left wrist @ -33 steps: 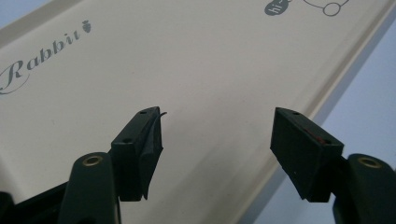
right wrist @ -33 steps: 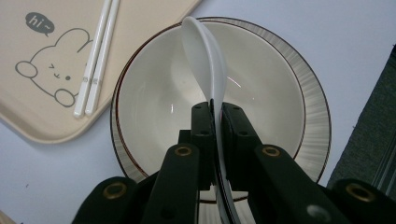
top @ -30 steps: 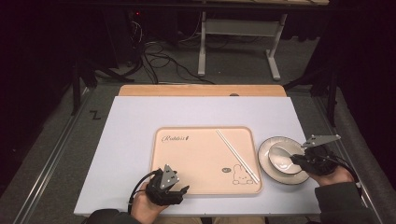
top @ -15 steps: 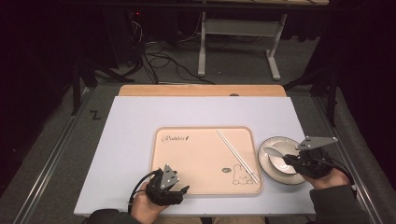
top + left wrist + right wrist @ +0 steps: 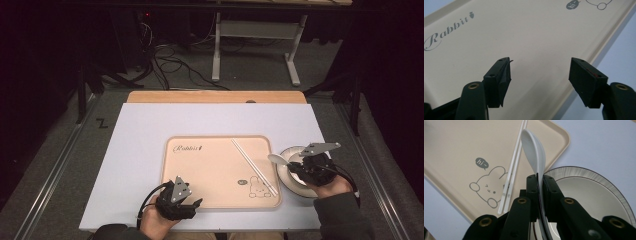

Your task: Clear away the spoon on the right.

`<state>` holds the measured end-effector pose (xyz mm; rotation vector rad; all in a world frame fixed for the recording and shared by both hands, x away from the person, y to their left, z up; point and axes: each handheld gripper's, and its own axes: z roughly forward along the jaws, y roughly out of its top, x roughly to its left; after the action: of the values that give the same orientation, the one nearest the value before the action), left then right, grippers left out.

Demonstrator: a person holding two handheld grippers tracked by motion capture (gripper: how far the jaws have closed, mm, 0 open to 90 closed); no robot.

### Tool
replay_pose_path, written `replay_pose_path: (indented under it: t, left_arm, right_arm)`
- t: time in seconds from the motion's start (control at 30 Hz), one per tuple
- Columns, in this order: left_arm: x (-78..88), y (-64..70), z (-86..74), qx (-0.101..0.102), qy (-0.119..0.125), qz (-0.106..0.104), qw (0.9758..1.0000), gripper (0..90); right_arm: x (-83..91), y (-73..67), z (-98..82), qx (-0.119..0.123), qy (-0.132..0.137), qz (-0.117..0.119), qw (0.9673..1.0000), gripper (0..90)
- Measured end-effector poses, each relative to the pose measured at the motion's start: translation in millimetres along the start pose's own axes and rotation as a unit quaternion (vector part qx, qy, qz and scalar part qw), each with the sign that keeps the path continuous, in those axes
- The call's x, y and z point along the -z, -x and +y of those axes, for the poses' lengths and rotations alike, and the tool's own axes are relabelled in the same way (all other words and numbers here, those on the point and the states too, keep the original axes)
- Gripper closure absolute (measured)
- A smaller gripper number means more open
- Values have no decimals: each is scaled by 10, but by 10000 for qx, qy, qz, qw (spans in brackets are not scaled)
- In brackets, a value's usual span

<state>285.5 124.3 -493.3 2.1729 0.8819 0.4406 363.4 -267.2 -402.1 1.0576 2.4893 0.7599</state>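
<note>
A white ceramic spoon [image 5: 534, 147] stands on edge between the jaws of my right gripper [image 5: 539, 182], which is shut on its handle. In the high view the spoon [image 5: 277, 159] pokes left from the right gripper [image 5: 297, 166], above the left rim of a white plate [image 5: 286, 175]. A pair of white chopsticks [image 5: 252, 165] lies diagonally on the beige rabbit tray [image 5: 210, 165]. My left gripper [image 5: 192, 206] rests at the tray's front left edge. In the left gripper view its jaws [image 5: 540, 72] stand open over the bare tray [image 5: 529, 32] with nothing between them.
The tray sits in the middle of a pale blue table top [image 5: 140, 145] with a wooden strip [image 5: 215, 96] at the far edge. The grey-rimmed plate [image 5: 596, 192] stands right of the tray. Beyond the table are a dark floor with cables [image 5: 165, 60] and a metal stand [image 5: 255, 45].
My right gripper has moved left with the spoon, from over the plate toward the tray's right edge. The left gripper has stayed where it was.
</note>
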Motion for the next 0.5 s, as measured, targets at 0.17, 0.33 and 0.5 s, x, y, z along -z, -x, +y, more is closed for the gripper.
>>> replay_pose_path:
  t: [0.17,0.33,0.5]
  left_arm:
    - [-1,-1,2,-6,1,-3,10000,346]
    - [2,1,2,-13,10,4,10000,346]
    - [1,1,2,-16,12,3,10000,346]
  right_arm:
    - [-89,-25,62,-23,-38,26,10000,851]
    - [-158,-43,113,-23,-47,-36,10000,851]
    - [-229,-42,160,-90,-111,-121,9998,852]
